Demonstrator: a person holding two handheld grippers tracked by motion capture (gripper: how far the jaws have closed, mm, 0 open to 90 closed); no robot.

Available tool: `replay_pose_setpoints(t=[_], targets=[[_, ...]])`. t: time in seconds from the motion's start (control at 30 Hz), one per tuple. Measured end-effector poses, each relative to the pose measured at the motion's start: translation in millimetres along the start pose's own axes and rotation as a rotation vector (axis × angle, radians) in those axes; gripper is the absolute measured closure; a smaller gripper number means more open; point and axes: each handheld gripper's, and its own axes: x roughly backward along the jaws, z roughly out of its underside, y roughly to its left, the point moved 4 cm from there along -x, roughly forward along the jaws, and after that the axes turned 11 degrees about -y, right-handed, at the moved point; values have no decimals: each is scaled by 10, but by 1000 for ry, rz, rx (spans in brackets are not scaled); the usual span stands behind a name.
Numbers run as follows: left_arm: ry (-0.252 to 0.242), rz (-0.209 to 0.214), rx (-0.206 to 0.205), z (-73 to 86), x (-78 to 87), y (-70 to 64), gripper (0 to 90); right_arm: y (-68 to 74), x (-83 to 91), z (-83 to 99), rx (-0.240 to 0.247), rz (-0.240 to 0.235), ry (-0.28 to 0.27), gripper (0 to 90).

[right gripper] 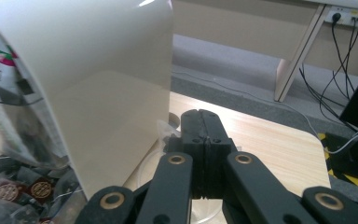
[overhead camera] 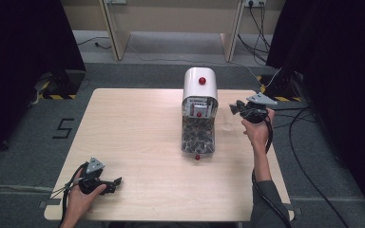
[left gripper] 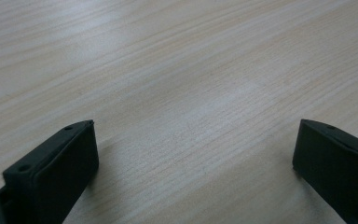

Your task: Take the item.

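The right gripper (overhead camera: 236, 109), fingers pressed together and empty, hangs just beside the white dispenser (overhead camera: 199, 88) mid-worktop and could knock it. The left gripper (overhead camera: 115, 183) rests wide, empty.

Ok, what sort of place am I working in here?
Most likely a lab or recording room, not a home: black curtains hang on both sides of a lone wooden table, hazard tape marks the grey floor, and cables run to wall sockets.
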Motion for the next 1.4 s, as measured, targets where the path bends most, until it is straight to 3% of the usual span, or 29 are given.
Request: replay_pose_setpoints(t=[0.33, 0.8, 1.17, 1.4], targets=[[0, 0, 0, 0, 0, 0, 0, -7, -91, 85, -2, 2, 20, 900], [1, -1, 0, 0, 1, 0, 0, 89, -194, 179, 51, 2, 65, 900], [0, 0, -1, 0, 0, 0, 0, 100, -221, 271, 44, -5, 86, 900], [0, 0, 0, 0, 0, 0, 0, 87, -212, 252, 21, -7, 69, 833]])
